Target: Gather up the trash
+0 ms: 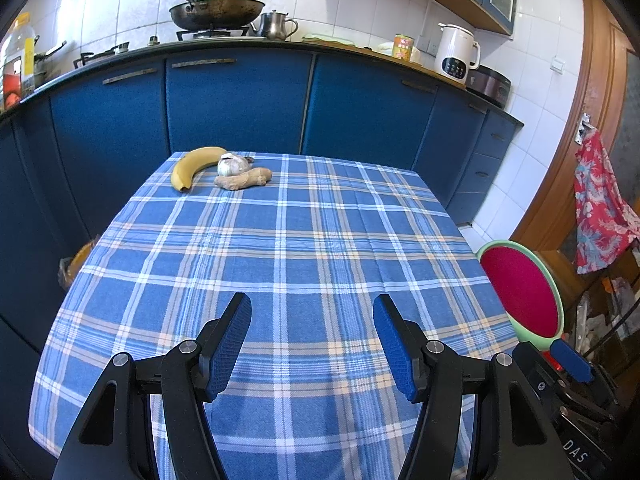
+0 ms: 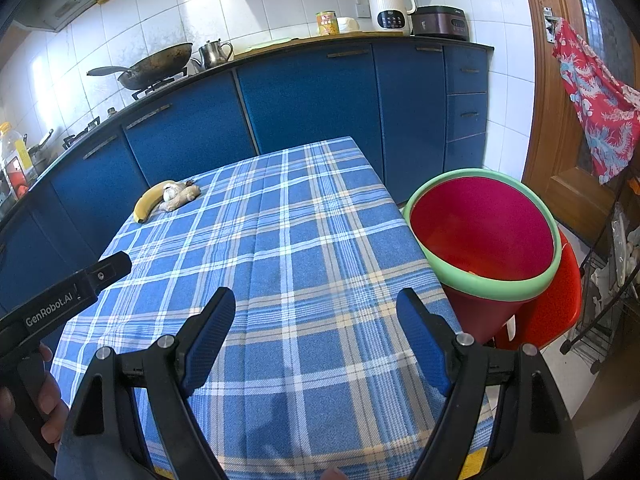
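A yellow banana [image 1: 193,166], a garlic bulb [image 1: 232,165] and a piece of ginger [image 1: 244,179] lie together at the far left corner of the blue plaid tablecloth [image 1: 280,248]. They also show in the right wrist view: the banana [image 2: 147,203], garlic [image 2: 171,191] and ginger [image 2: 182,197]. A red bin with a green rim [image 2: 486,236] stands off the table's right edge, also in the left wrist view [image 1: 520,292]. My left gripper [image 1: 312,344] is open and empty over the near table. My right gripper [image 2: 316,340] is open and empty near the front edge.
Blue cabinets [image 1: 240,100] run behind the table, with a wok [image 1: 216,12], a metal teapot [image 1: 276,24], a can [image 1: 403,47] and a white kettle [image 1: 456,56] on the counter. A red stool [image 2: 556,300] sits under the bin. A red patterned cloth [image 2: 596,108] hangs on the wooden door.
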